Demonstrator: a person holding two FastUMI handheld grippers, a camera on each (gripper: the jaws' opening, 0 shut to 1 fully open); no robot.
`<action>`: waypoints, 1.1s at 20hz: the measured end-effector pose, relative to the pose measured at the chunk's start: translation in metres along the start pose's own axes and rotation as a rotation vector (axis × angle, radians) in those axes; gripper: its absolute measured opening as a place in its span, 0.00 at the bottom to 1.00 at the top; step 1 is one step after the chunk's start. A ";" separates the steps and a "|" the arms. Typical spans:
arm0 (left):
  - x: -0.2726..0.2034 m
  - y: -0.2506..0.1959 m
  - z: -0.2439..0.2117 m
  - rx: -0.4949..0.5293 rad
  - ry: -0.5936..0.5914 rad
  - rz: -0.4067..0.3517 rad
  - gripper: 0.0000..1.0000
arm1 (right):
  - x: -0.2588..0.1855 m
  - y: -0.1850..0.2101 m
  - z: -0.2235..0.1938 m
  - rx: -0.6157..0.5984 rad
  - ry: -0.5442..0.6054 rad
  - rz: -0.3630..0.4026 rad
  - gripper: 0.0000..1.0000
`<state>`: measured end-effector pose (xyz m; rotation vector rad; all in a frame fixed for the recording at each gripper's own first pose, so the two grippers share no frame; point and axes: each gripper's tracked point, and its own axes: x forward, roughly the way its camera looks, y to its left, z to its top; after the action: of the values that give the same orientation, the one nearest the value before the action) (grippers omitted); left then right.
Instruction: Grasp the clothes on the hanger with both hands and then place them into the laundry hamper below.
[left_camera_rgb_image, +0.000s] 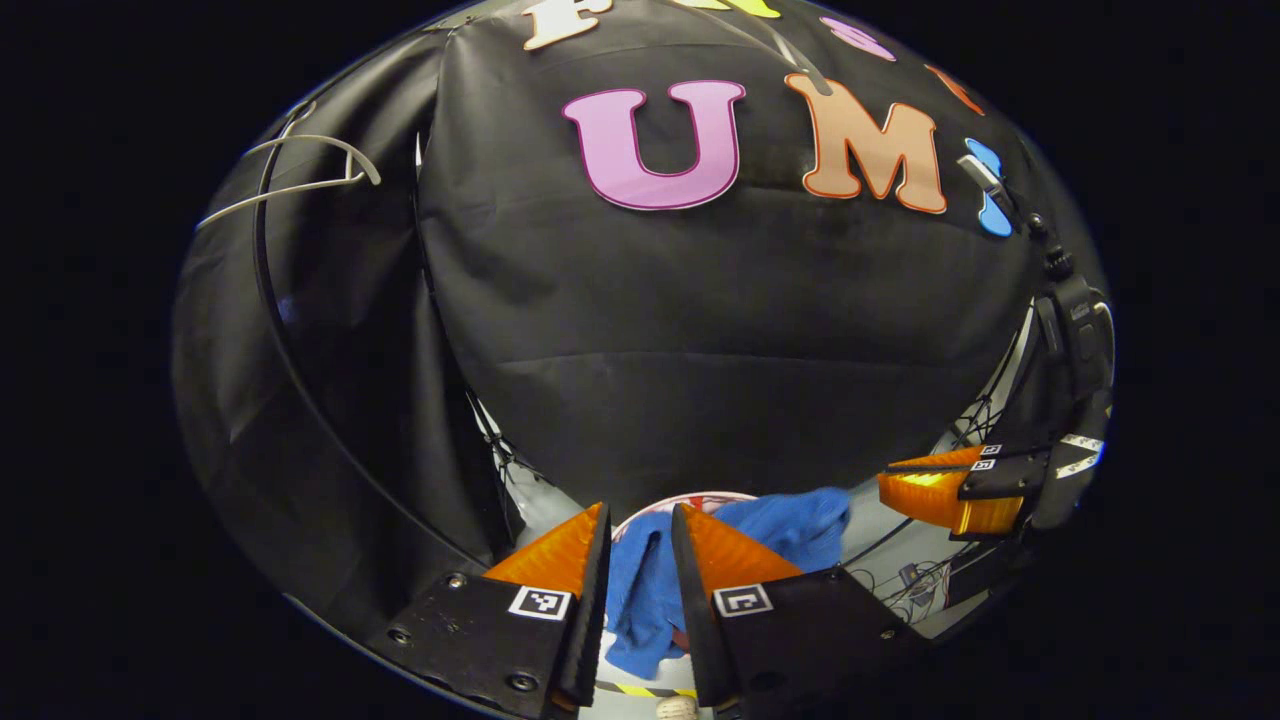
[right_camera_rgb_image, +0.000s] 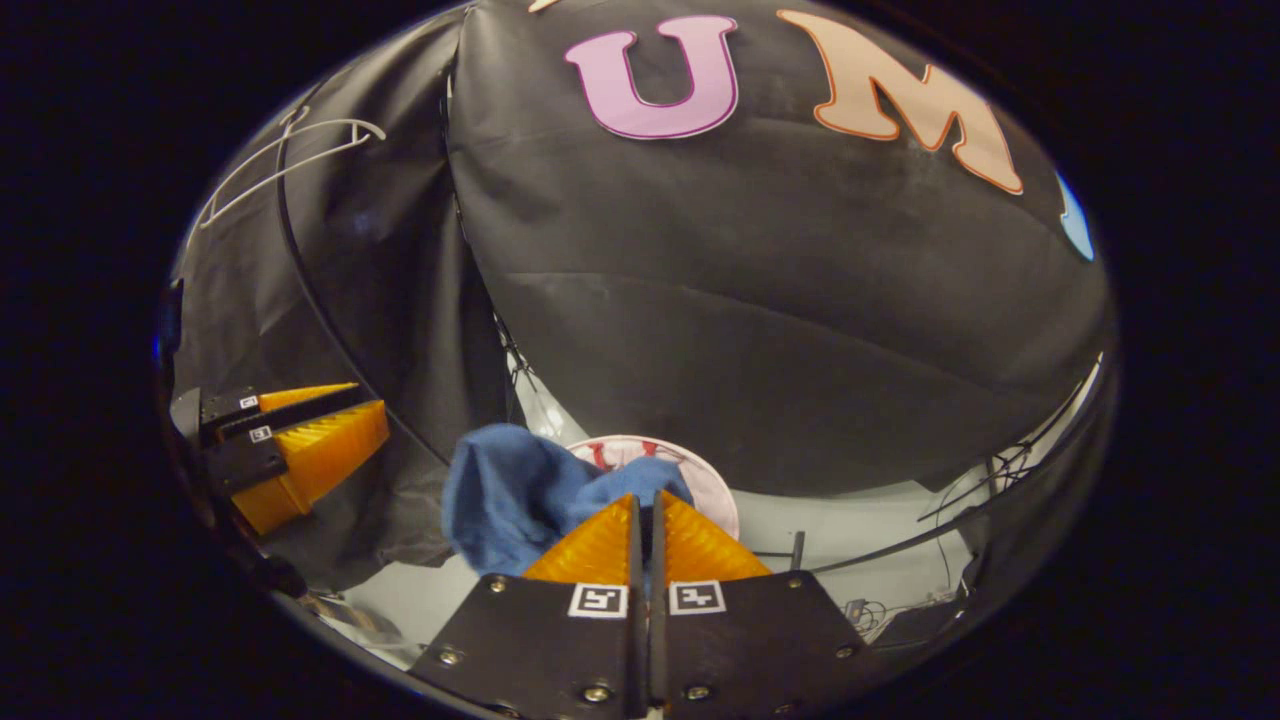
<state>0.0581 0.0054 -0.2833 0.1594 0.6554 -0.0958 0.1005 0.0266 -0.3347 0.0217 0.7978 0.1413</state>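
Blue cloth pinched in right gripper, jaws nearly closed, left gripper slightly open around cloth, bare hanger at 10 o'clock

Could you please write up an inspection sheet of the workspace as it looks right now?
Surface: pale floor under the wall cloth.
Job's things: blue garment bunched over a round hamper rim; bare white hanger up left.
Clutter: nothing seen.
Grippers: left gripper open astride the garment; right gripper shut, cloth pinched between.
Cables: wires on the floor.
Surroundings: black cloth wall.
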 end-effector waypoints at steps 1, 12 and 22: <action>0.000 -0.001 0.000 0.000 -0.001 -0.002 0.39 | -0.003 0.001 0.002 -0.007 -0.005 0.000 0.01; -0.008 0.002 0.008 0.006 -0.042 -0.010 0.39 | -0.028 0.009 0.019 -0.007 -0.070 0.009 0.01; -0.029 0.003 0.034 -0.009 -0.121 -0.022 0.39 | -0.060 0.012 0.050 0.018 -0.177 0.004 0.01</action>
<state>0.0558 0.0036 -0.2391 0.1368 0.5372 -0.1228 0.0935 0.0319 -0.2561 0.0518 0.6225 0.1338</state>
